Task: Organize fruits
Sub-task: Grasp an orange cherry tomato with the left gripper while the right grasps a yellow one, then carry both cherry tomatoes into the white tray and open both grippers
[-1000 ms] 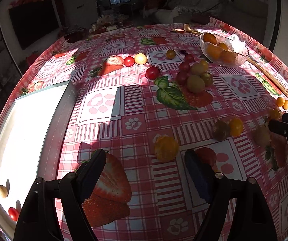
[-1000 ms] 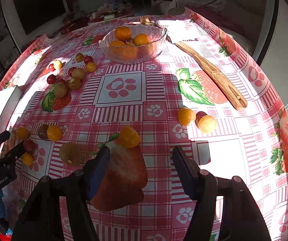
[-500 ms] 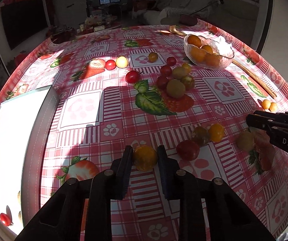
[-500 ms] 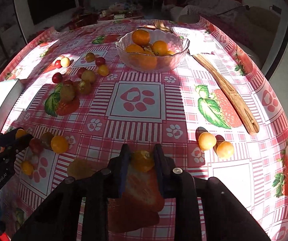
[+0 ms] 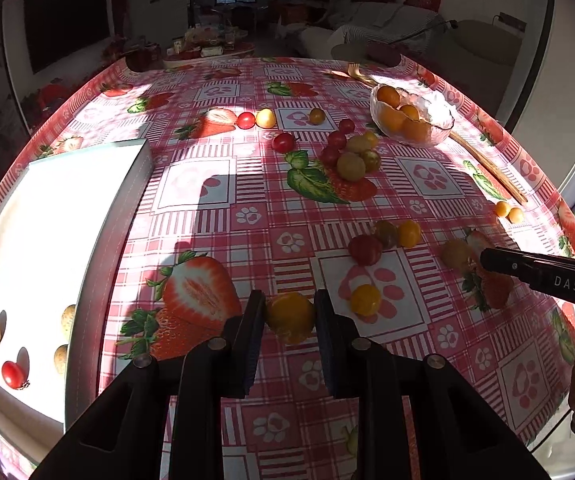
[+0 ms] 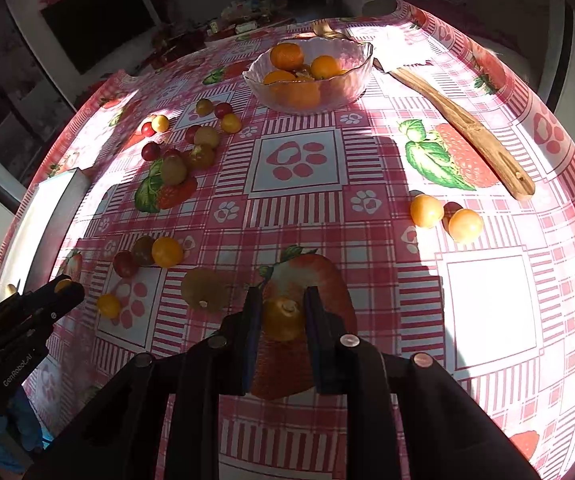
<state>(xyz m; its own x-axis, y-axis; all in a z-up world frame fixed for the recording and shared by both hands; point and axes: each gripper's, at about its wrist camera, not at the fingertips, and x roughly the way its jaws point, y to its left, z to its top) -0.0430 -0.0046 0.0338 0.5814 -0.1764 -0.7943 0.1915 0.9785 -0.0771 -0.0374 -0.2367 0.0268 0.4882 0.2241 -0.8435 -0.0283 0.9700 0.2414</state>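
My left gripper (image 5: 289, 312) is shut on an orange-yellow fruit (image 5: 290, 317) and holds it above the tablecloth. My right gripper (image 6: 281, 312) is shut on a small orange fruit (image 6: 283, 319) over a printed strawberry. A glass bowl (image 6: 351, 80) with several oranges stands at the far side; it also shows in the left wrist view (image 5: 435, 120). A white tray (image 5: 47, 220) on the left holds a red tomato (image 5: 12, 374) and some pale fruits. Loose tomatoes and small fruits lie in clusters (image 5: 351, 156) mid-table.
A wooden spoon (image 6: 467, 128) lies right of the bowl. Two yellow fruits (image 6: 445, 218) sit near the right edge. A green-brown fruit (image 6: 203, 290) lies left of my right gripper. A red, a dark and a yellow fruit (image 5: 385, 236) lie between the grippers.
Both grippers, open a second ago, closed on their fruits by half a second ago. Since then both have lifted, each still holding its fruit.
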